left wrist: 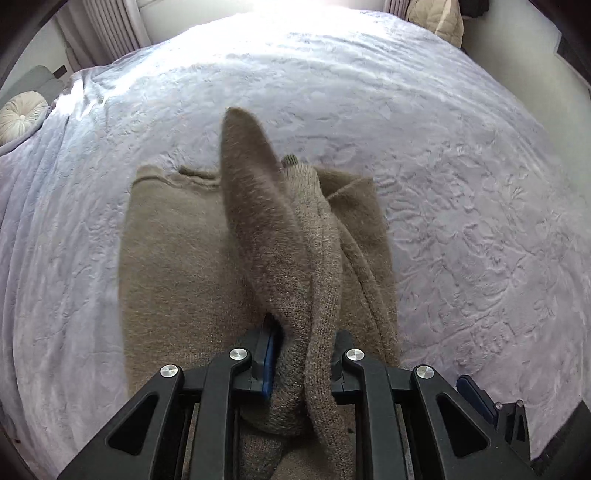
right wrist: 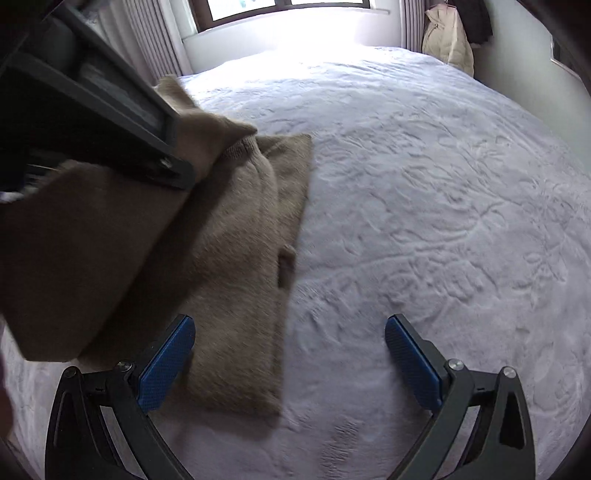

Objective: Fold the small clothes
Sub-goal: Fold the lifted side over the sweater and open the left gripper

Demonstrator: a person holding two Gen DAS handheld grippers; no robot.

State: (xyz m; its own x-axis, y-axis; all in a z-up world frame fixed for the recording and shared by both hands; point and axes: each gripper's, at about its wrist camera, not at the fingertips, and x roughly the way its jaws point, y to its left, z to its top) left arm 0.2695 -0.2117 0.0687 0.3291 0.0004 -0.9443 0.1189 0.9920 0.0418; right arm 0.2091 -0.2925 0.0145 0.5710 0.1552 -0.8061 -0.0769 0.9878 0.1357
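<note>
A tan knitted sweater point(left wrist: 177, 258) lies partly folded on the pale lilac bedspread point(left wrist: 461, 221). My left gripper point(left wrist: 303, 354) is shut on a bunched part of the sweater and holds it lifted above the flat part. In the right wrist view the sweater point(right wrist: 236, 266) lies at the left, and the left gripper's black frame point(right wrist: 110, 122) holds the raised fabric above it. My right gripper point(right wrist: 290, 354) is open and empty, low over the bedspread point(right wrist: 443, 221), with its left finger point(right wrist: 166, 363) over the sweater's near right edge.
A round cream cushion point(left wrist: 22, 118) sits at the bed's left edge. A beige jacket point(right wrist: 448, 40) hangs at the far right by the wall. A window point(right wrist: 288, 7) and curtains point(right wrist: 155, 40) are beyond the bed.
</note>
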